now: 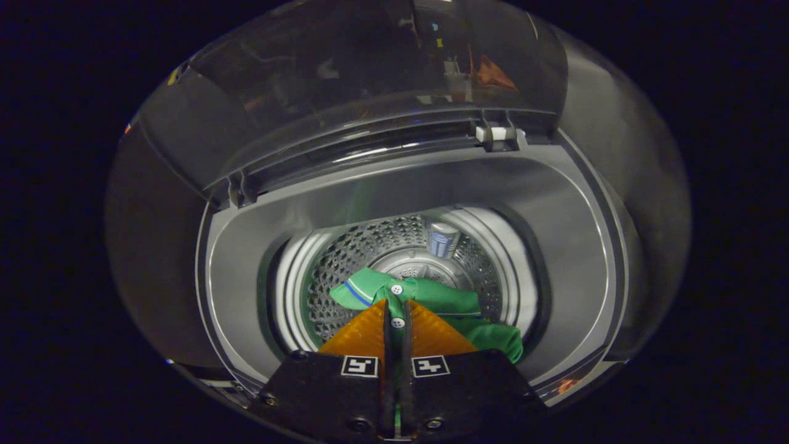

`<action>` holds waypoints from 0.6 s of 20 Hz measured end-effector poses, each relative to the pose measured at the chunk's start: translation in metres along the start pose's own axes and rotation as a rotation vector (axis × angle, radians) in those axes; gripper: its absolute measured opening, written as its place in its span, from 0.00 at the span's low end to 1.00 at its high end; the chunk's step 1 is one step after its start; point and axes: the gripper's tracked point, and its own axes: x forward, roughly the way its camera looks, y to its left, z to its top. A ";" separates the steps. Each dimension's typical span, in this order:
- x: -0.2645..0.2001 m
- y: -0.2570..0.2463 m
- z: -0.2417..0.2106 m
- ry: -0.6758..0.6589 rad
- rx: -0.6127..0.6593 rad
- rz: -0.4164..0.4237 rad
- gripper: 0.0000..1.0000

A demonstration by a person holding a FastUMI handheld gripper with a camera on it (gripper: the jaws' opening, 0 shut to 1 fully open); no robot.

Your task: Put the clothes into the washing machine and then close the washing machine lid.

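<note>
The gripper [397, 308] is hanging over the open mouth of a top-loading washing machine [579, 246], looking down into it; its 2 fingers [363, 336] are standing pressed together, with a narrow strip of a green shirt [431, 296] pinched in the slit between them, so the tongs are gripping the garment by its buttoned front band. 2 white buttons are showing on that band; 1 button [397, 289] is sitting just ahead of the fingertips, and the other is lying right in the slit between the fingers. The rest of the shirt is spreading out beyond and to the right of the fingers, inside the drum [345, 259]; a collar edge with a blue stripe is pointing toward the drum's left wall, and a green fold is hanging down beside the right finger, near the drum's right rim. Whether the cloth is resting on the drum's floor or hanging free is hard to tell. The drum's perforated metal wall is shining around the shirt; a small pale cylinder [444, 239] is sitting against the far wall of the drum. A grey collar is ringing the drum's mouth. The lid [370, 80], dark and see-through, is standing raised at the machine's far edge, hinged there by 2 brackets, 1 near each far corner of the opening; reflections are glinting on its surface.
</note>
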 end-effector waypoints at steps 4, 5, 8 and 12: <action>0.000 -0.003 0.000 0.006 -0.001 -0.016 0.07; 0.000 -0.002 0.000 0.006 0.003 -0.018 0.07; 0.000 -0.003 -0.003 0.012 0.025 -0.031 0.08; 0.002 -0.005 -0.005 0.012 0.050 -0.027 0.11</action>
